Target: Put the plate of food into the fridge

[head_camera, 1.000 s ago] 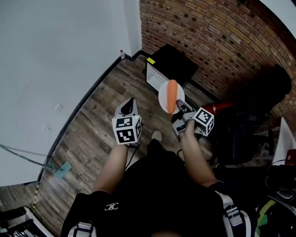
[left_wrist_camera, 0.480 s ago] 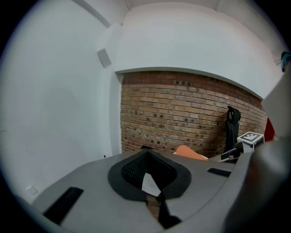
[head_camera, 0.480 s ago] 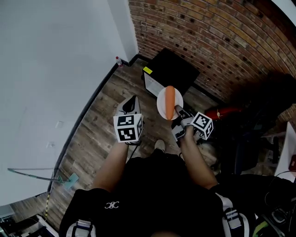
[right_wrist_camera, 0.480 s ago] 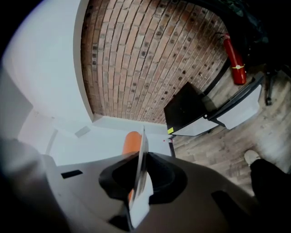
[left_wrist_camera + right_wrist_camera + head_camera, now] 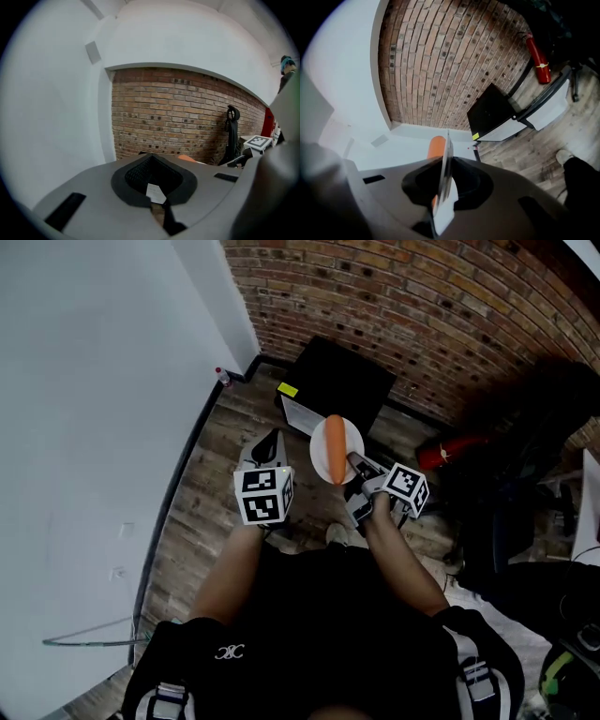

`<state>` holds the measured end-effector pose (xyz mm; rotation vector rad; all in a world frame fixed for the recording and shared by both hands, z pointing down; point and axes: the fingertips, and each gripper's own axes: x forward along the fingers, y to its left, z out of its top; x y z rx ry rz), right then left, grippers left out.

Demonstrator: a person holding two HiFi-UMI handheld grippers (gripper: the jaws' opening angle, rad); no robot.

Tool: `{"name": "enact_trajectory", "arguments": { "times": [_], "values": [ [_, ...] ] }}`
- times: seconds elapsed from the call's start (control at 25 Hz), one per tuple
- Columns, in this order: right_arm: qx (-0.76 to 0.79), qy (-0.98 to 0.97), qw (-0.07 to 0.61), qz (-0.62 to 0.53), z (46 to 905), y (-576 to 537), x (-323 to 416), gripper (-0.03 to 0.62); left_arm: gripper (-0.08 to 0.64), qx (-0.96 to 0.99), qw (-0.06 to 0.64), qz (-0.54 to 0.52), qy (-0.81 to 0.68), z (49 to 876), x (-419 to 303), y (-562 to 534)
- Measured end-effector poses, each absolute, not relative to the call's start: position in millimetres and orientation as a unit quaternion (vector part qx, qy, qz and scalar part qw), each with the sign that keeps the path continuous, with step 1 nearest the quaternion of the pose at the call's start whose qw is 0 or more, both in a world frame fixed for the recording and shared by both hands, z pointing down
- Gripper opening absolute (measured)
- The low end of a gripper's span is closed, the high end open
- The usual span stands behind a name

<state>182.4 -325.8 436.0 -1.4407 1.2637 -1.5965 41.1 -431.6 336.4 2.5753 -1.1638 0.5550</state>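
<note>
A white plate [image 5: 350, 437] carries an orange carrot-like food [image 5: 332, 448]. My right gripper [image 5: 357, 463] is shut on the plate's near rim and holds it level in front of me. In the right gripper view the plate [image 5: 446, 169] runs edge-on between the jaws, with the orange food [image 5: 437, 146] on its left side. The black mini fridge [image 5: 341, 381] stands by the brick wall with its door [image 5: 302, 414] swung open, just beyond the plate. My left gripper [image 5: 269, 440] hovers left of the plate, shut and empty [image 5: 157, 207].
A red fire extinguisher [image 5: 444, 451] lies on the wood floor right of the fridge. Dark chairs and bags [image 5: 530, 442] crowd the right side. A small bottle [image 5: 222, 377] stands in the corner by the white wall [image 5: 103, 381]. My shoe [image 5: 338, 533] shows below the grippers.
Both grippers and the plate have moved forward toward the fridge, which now lies closer under the plate. The grip on the plate is unchanged.
</note>
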Motion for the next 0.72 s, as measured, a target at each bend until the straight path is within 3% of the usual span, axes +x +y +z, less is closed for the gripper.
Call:
{"name": "enact_trajectory", "arguments": {
  "times": [0.48, 0.72],
  "values": [
    [-0.608, 0.352, 0.468, -0.535, 458, -354, 98, 0.046, -0.005, 0.947, 0.103, 0.217, -0.214, 357, 7, -511],
    [-0.642, 0.283, 0.493, -0.514, 473, -328, 72, 0.046, -0.005, 0.951, 0.129, 0.232, -0.161, 387, -6, -511]
  ]
}}
